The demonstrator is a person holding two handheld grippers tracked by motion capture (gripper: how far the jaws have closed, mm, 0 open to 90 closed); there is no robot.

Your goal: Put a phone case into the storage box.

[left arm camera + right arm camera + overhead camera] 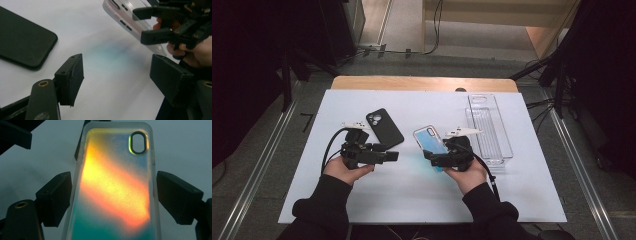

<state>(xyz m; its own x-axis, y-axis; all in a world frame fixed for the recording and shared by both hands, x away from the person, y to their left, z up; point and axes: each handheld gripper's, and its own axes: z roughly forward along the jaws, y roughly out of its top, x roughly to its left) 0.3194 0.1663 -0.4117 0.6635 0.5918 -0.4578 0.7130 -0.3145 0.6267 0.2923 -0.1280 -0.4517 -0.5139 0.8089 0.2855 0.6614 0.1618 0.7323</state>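
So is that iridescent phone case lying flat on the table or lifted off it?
Lifted and tilted. The right gripper holds the iridescent phone case by its long edges, and the left gripper view shows it slanting above the white table.

The high view is dim at its edges, black at both sides, with the white tabletop (412, 200) lit evenly from above and shadows soft. The right gripper view looks murky and greenish; the case (115, 187) glows orange, perhaps from reflected light.
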